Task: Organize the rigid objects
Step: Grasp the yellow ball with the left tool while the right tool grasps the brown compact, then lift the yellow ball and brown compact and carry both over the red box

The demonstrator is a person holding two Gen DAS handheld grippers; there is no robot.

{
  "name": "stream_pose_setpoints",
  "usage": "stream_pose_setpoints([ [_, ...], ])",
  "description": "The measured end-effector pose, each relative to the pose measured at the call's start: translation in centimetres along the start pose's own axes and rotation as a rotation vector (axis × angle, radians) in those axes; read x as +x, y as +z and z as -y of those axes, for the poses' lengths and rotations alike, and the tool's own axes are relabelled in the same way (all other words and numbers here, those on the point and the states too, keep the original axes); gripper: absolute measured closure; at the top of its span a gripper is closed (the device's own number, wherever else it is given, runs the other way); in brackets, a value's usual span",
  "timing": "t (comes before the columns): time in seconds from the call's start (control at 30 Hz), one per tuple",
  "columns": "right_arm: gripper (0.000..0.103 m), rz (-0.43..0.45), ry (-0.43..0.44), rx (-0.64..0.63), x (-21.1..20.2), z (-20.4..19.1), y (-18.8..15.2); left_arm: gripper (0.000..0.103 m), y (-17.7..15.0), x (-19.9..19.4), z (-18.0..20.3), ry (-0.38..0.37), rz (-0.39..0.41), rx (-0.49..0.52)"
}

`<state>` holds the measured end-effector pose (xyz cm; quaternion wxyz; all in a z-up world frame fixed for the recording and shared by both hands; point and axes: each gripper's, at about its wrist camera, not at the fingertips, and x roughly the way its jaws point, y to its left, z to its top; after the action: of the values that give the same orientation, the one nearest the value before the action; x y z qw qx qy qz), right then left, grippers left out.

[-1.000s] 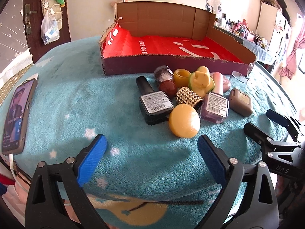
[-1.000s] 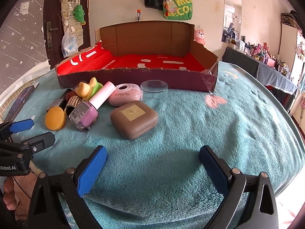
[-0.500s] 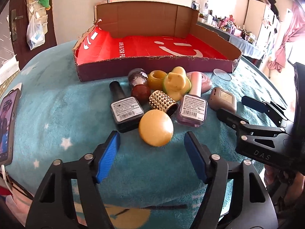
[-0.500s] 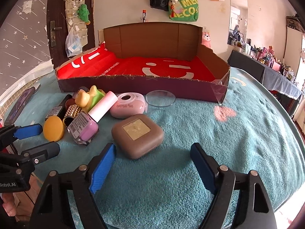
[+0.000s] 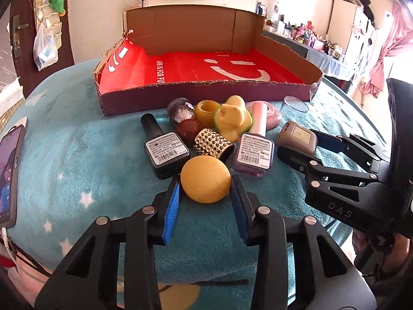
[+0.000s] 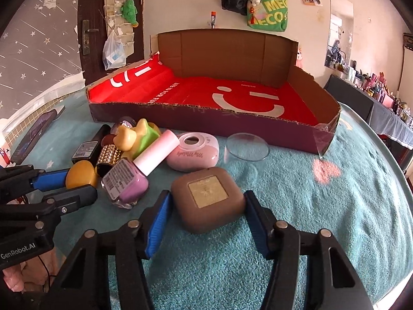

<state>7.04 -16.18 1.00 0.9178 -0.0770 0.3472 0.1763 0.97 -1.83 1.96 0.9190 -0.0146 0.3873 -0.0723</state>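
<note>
A cluster of small objects lies on the teal blanket before a red-lined cardboard box [image 5: 206, 87] [image 6: 196, 116]. My left gripper [image 5: 205, 188] has its blue pads against both sides of a yellow round disc [image 5: 205, 179] [image 6: 80, 173]. My right gripper [image 6: 206, 206] has its pads around a brown square case [image 6: 207, 202] [image 5: 296, 137], touching or nearly so. Behind lie a purple nail polish bottle [image 5: 254, 149] [image 6: 134, 173], a black bottle [image 5: 162, 147], a gold studded ring [image 5: 213, 143], a yellow-green duck toy [image 5: 232, 118] and a pink case [image 6: 192, 155].
A clear glass lid [image 6: 246, 146] lies by the box's front wall. A phone [image 5: 9, 173] lies at the blanket's left edge. A dark red ball [image 5: 188, 130], a glitter jar [image 5: 180, 108] and a yellow ring [image 5: 205, 109] sit in the cluster.
Both grippers moved forward and narrowed. The left now brackets the yellow disc, the right brackets the brown case.
</note>
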Motion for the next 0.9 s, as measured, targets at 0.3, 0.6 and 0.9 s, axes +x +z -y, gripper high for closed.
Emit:
stream_pose_setpoints([
  [0.3,0.044,0.057,0.029,0.033,-2.9,0.4,1.4,0.068,1.0,-2.3,-0.2,-0.028,0.062,0.010],
  [0.6,0.045,0.109,0.063,0.046,-4.9,0.5,4.0,0.068,3.1,-3.2,-0.7,-0.033,0.126,0.017],
  [0.9,0.047,0.077,0.070,0.077,-3.7,1.3,4.3,0.068,5.0,-2.5,-1.0,-0.024,0.153,0.041],
])
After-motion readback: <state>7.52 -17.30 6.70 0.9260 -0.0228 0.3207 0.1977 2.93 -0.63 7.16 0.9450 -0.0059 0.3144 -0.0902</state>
